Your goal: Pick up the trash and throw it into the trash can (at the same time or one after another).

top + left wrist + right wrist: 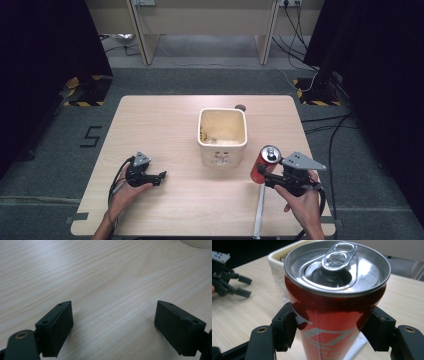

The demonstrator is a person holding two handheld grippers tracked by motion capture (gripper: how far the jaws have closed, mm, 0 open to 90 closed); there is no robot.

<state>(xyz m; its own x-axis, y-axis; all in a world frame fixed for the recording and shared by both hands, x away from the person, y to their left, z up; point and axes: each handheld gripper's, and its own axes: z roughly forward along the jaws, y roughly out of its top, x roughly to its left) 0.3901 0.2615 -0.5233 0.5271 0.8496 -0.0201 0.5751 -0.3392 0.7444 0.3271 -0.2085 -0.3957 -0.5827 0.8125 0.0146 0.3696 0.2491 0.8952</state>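
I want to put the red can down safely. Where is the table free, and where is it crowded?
Bare wood lies between the left gripper and the cream square bin, and along the wooden table's far-left part. The right gripper, shut on the red drink can, hangs close beside the bin, near the white strip at the front edge: crowded there.

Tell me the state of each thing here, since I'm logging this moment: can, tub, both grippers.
Red can: opened at the top, upright, clamped at its sides.
Right gripper: shut on the can.
Left gripper: open, nothing between its jaws, low over the table.
Cream tub: upright on the table, open-topped, some pale bits inside.
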